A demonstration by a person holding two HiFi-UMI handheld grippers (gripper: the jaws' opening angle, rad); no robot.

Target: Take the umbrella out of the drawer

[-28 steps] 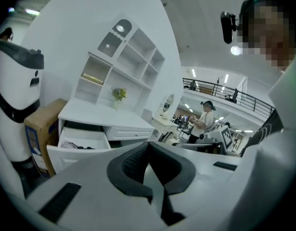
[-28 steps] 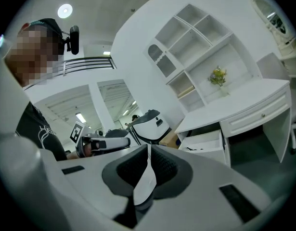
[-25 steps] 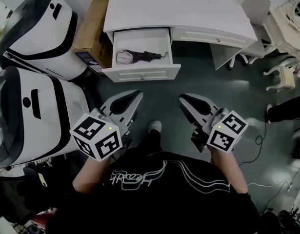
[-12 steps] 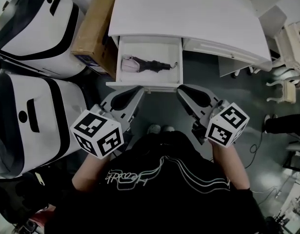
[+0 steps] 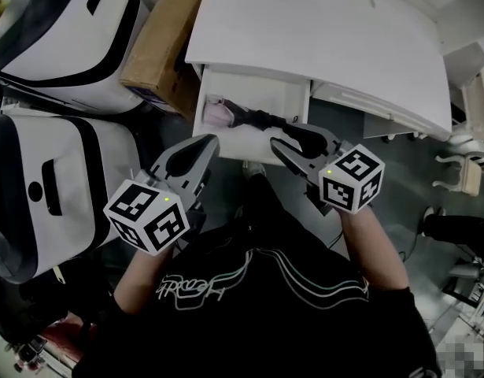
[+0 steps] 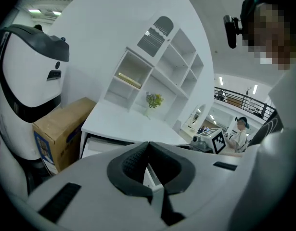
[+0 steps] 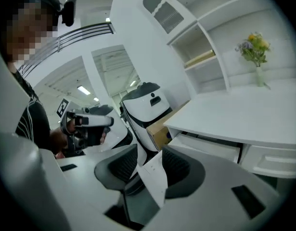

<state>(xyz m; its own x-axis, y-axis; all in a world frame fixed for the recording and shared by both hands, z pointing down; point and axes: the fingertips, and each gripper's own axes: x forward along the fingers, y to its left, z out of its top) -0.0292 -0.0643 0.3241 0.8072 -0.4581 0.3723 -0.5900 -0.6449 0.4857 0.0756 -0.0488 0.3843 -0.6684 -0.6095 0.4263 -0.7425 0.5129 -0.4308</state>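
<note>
Head view looks steeply down; both gripper views, low and near, face the shared drawer (image 5: 265, 93) ahead.

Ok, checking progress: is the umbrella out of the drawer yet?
No, the umbrella lies inside the open drawer.

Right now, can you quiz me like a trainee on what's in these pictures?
1. True or false: the umbrella lies inside the open drawer.
2. In the head view, what stands beside the desk on its left? A: cardboard box; B: ladder; C: bicycle.
3. Fill in: the fingers of the left gripper are pressed ____, with nothing between them.
Key: 1 true; 2 A; 3 together.
</note>
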